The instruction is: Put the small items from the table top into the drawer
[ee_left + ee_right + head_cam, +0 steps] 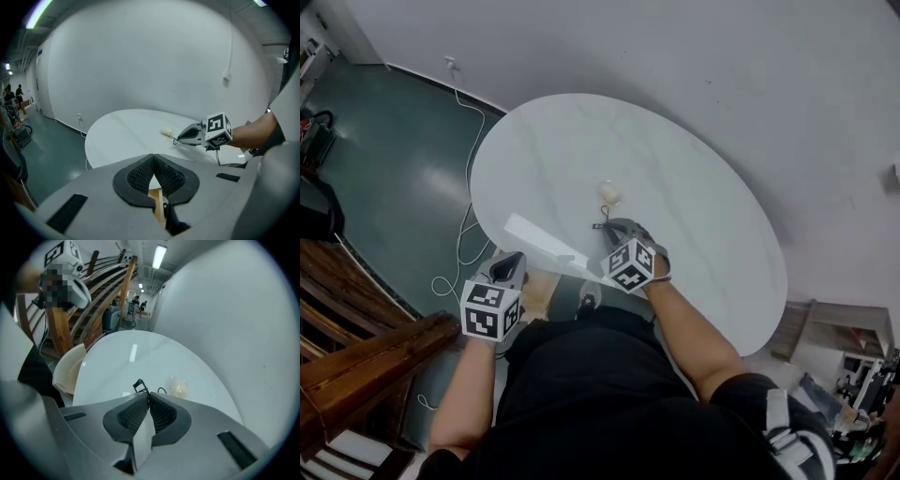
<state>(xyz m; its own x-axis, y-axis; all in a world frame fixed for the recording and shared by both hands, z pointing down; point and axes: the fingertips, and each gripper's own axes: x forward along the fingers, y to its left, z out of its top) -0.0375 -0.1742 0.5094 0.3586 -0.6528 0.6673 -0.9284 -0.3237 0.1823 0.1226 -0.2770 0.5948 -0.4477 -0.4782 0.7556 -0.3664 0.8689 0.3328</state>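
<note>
A round white table (703,178) carries a small cream lump (610,194), also visible in the left gripper view (166,132) and the right gripper view (178,387). My right gripper (607,228) rests low on the table just in front of that lump, shut on a small black wire clip (138,385) that sticks out past its tips (176,139). My left gripper (514,264) hangs at the table's near edge, its jaws (153,158) shut with nothing between them. Below it a light wooden drawer (534,298) shows under the table edge.
Dark wooden slats (356,361) stand at the left. A white cable (467,220) trails over the green floor beside the table. A low shelf (834,328) sits at the right. A pale ribbed seat (70,366) is by the table's edge.
</note>
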